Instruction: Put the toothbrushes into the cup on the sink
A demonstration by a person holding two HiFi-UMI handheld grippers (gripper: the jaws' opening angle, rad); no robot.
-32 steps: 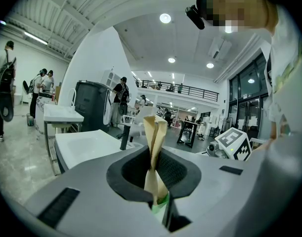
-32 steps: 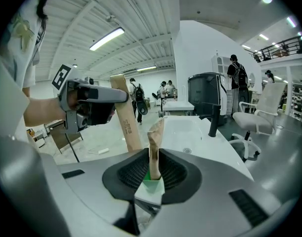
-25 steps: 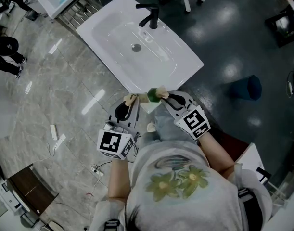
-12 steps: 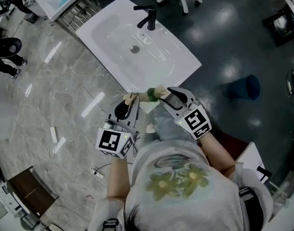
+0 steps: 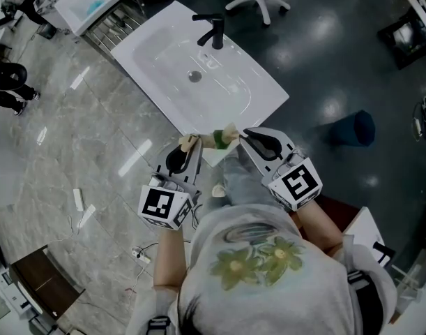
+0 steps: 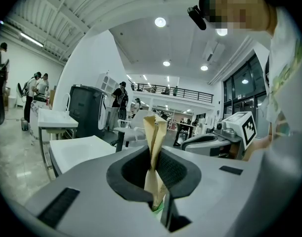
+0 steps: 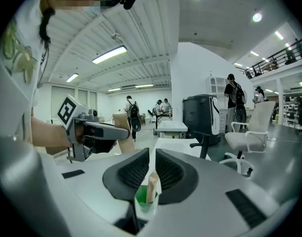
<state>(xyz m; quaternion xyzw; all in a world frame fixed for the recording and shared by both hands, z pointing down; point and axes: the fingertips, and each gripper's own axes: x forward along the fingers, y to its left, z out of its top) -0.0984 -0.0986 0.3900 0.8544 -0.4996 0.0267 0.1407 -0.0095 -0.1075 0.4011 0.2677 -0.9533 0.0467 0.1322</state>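
From the head view, the green cup [image 5: 213,142] is too small and too crowded by the left gripper [image 5: 192,145] to show its rim or base. The sink [image 5: 199,75] corner next to the cup is covered too. Over the cup, the toothbrush [image 6: 154,132] has its lower end buried between the fingers [image 6: 183,172]. Whether that end is bristles or handle cannot be told.

right gripper [image 7: 152,153] jaws at bottom centre have just been closing, slim gap, gripping nothing; green cup [image 7: 142,202] with a toothbrush [image 7: 151,187] peeks through below; left gripper [image 7: 123,134] mid-left pinching a tan strip [image 7: 122,123]
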